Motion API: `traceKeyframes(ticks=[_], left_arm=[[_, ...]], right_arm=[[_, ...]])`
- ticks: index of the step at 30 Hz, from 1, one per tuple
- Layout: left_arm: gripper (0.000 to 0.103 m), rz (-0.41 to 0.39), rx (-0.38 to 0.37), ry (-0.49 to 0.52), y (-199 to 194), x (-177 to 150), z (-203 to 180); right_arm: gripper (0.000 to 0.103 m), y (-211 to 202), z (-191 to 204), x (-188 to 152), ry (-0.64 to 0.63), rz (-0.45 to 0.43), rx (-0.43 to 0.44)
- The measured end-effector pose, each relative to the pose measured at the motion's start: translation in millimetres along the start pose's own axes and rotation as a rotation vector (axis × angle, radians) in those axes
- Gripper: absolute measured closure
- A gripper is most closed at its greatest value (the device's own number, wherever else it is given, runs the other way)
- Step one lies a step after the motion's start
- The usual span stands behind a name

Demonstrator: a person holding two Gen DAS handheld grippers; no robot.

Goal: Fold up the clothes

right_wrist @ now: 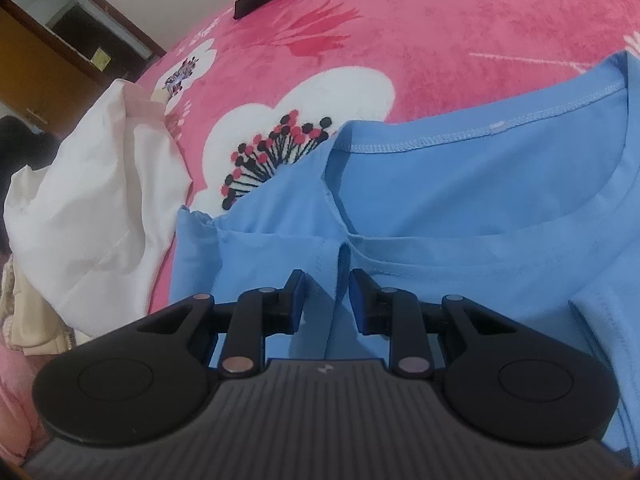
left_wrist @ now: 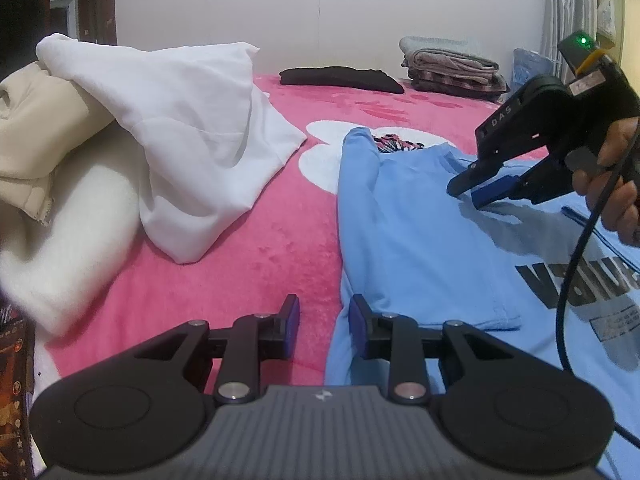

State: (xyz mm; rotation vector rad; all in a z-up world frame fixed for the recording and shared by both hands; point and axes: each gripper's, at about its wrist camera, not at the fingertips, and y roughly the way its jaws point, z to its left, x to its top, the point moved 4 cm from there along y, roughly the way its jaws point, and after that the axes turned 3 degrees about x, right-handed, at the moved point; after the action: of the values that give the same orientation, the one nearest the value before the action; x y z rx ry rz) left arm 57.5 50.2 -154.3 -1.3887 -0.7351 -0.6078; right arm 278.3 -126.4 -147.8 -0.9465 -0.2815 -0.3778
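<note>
A light blue T-shirt (left_wrist: 400, 220) with dark lettering lies flat on the pink blanket (left_wrist: 248, 248), its left sleeve folded inward over the body. My left gripper (left_wrist: 325, 320) stands open low over the shirt's left edge; its right finger rests on the blue cloth and pink blanket shows in the gap. A hand holds my right gripper (left_wrist: 470, 192) near the collar. In the right wrist view the right gripper (right_wrist: 328, 300) has its jaws apart, with a small raised ridge of the T-shirt (right_wrist: 480, 184) standing between the pads just below the neckline, not pressed.
A heap of white cloth (left_wrist: 192, 128) and beige clothing (left_wrist: 32, 120) lies left of the shirt. At the far end of the bed are a folded black garment (left_wrist: 340, 78) and stacked blankets (left_wrist: 452, 66). A wall stands behind, and a wooden door (right_wrist: 40, 60) is at the left.
</note>
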Motion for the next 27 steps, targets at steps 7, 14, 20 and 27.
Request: traceKeyframes(ticks=[7, 14, 20, 27], left_arm=[[0.073, 0.005, -0.017, -0.042, -2, 1, 5], [0.074, 0.035, -0.060, -0.134, -1, 3, 20], [0.074, 0.044, -0.076, -0.163, 1, 4, 24], [0.074, 0.048, -0.091, -0.163, 4, 5, 26]], right_arm=[[0.101, -5, 11, -4, -0.094, -0.054, -0.044], [0.101, -50, 10, -14, -0.048, -0.134, -0.064], [0.101, -52, -11, -28, 0.048, -0.127, -0.105], [0.099, -40, -27, -33, 0.060, -0.124, -0.127]])
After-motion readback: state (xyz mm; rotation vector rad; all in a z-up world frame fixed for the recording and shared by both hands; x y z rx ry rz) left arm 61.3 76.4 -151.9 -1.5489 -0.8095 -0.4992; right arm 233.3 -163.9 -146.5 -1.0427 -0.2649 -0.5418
